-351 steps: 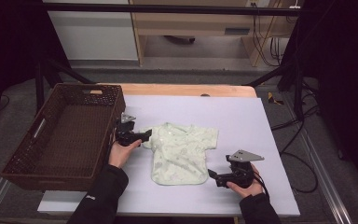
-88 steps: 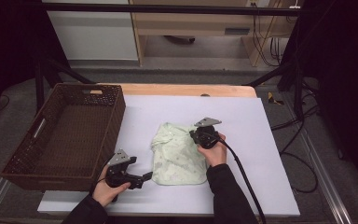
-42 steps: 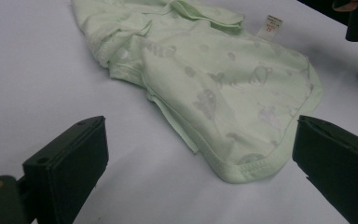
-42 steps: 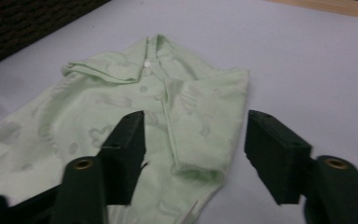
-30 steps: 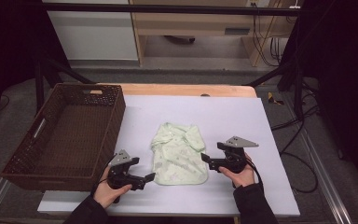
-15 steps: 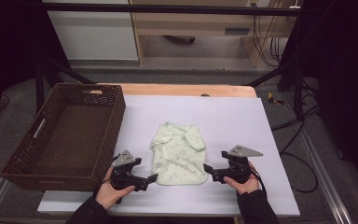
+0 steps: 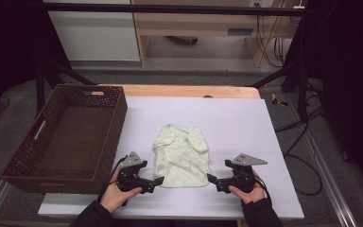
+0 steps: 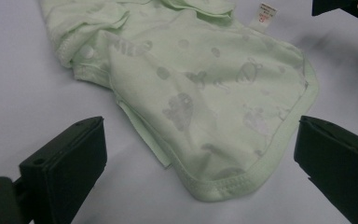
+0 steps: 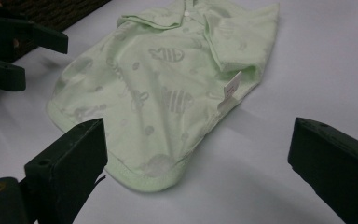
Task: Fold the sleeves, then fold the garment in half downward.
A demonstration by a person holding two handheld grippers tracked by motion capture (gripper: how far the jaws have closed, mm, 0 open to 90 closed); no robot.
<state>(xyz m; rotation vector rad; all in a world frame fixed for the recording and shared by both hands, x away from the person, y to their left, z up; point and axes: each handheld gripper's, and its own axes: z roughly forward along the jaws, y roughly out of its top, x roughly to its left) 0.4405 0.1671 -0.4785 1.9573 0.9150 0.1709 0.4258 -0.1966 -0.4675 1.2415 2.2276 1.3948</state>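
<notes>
Two hand-held grippers on the job, one per hand, both low at the near edge of the worktop point(image 7: 246, 118), which is covered in a pale lilac sheet. Brown wicker basket point(image 7: 42, 161) sits along the worktop's left edge, overhanging it slightly. Pale green baby shirt point(image 7: 182, 153) lies flat roughly mid-worktop, closer to the near edge than the far one, sleeves folded in, hem toward the person. Faint animal print on the fabric; white care label point(image 9: 232, 86) sticks out at the side seam on the right.

Left hand-held gripper point(image 7: 157, 181): jaws spread wide, nothing between the pads, tips just beside the shirt's near left hem corner. In the left gripper view that hem corner point(image 8: 214, 186) lies on the sheet between and ahead of the two black jaws, not touched.

Right hand-held gripper point(image 7: 210, 178): jaws have just been opening, now wide apart and empty, tips just beside the near right hem corner. Right gripper view has that corner point(image 9: 149, 179) lying flat ahead of the jaws, clear of both pads. Left hand-held gripper's jaws visible top left there.
</notes>
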